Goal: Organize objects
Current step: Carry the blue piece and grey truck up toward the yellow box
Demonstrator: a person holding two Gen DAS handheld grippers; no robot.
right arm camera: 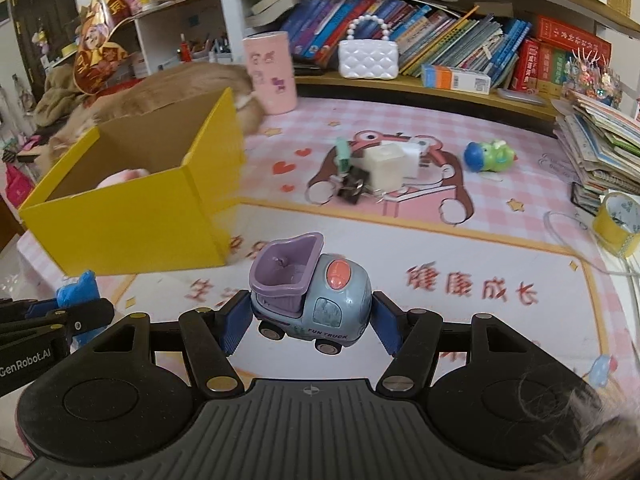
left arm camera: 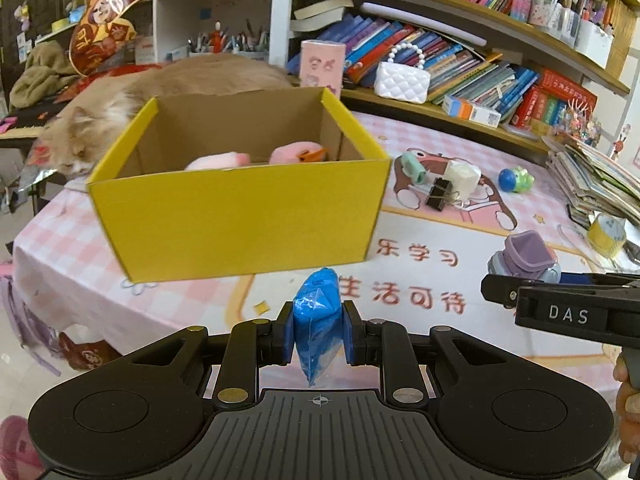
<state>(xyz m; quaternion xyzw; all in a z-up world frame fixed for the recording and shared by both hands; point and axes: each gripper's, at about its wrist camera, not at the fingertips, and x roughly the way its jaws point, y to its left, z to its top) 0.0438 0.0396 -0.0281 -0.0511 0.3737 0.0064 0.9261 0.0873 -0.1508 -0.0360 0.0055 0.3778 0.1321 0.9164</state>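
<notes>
Bright, even indoor light, strong fisheye bend

Soft shadows fall on the tabletop [right arm camera: 500, 248]; the shelves [left arm camera: 460, 12] curve hard near the edges. Motion blur smears the yellow box [right arm camera: 132, 220] and the printed lettering [right arm camera: 468, 284] in the right view.

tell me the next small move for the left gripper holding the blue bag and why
Probably carry it forward and up until it hangs over the yellow box, then open. The left gripper is shut on the blue plastic bag, which sits short of the box's near wall and below its rim. The box is open-topped and already holds pink plush toys.
</notes>
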